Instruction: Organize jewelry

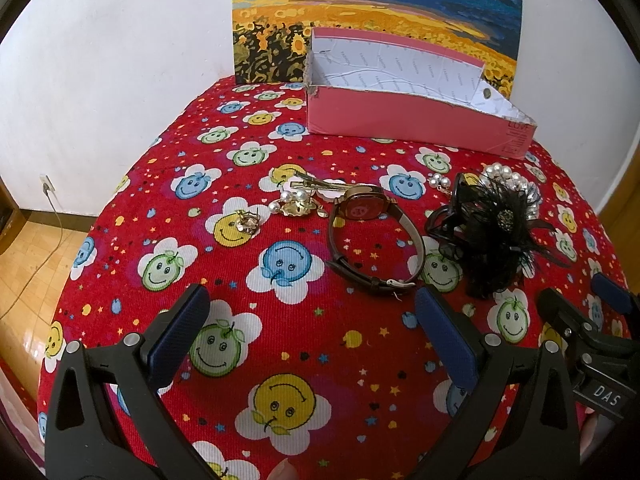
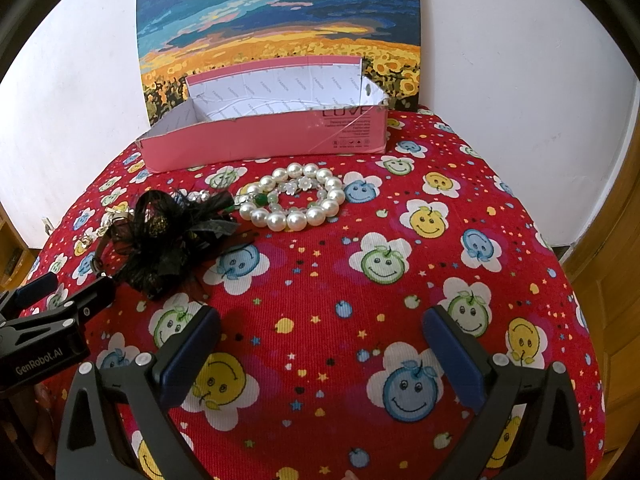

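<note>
We're hovering both tools low over the red table (image 1: 304, 344), side by side. The left tool (image 1: 312, 332) is spread wide with nothing in it, and so is the right tool (image 2: 322, 344).

Nothing's in the box (image 1: 400, 116) yet by the look of it, so we're reckoning the first pick is what's up. Closest to the left tool is the watch (image 1: 374, 236), strap looped up off the cloth. We're thinking pinch the strap, not the face, since it's thin and gives an edge. The black feather clip (image 2: 168, 236) is fluffy, so we'd be going for its hard middle. Just past it the pearl bracelet (image 2: 298, 196) is sitting straight ahead of the right tool; the beads are round and likely to roll, so close across one side of the ring. The small gold bits (image 1: 296, 200) are lying beyond the watch. The box is at the far edge, against the painting (image 2: 280, 20).
</note>
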`<state>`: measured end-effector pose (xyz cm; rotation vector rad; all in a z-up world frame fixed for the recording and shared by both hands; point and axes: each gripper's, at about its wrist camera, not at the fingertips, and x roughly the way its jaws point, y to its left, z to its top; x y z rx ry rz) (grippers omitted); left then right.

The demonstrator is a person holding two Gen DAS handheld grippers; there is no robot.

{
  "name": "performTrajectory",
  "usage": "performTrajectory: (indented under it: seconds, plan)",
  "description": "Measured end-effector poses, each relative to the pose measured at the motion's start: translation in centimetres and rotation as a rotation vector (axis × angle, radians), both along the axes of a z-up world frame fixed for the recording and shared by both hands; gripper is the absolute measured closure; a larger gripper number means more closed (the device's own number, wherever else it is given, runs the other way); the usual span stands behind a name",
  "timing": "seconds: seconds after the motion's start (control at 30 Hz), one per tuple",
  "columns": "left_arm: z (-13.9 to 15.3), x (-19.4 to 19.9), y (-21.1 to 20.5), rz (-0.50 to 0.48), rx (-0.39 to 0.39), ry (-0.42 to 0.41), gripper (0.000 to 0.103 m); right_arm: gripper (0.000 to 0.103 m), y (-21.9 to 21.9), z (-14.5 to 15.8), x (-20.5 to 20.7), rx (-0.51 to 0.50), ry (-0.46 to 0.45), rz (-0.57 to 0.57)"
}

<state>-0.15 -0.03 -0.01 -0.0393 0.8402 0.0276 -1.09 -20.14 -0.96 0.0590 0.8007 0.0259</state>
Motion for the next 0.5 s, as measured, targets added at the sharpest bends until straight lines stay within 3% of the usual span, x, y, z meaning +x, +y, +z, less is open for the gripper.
performTrajectory:
  seconds: [0.5]
  plan:
    - [1.2,-0.8,-0.4,-0.05,0.078,-0.018,0.0,0.0,0.0,0.0,0.1,0.011,0.012,0.033]
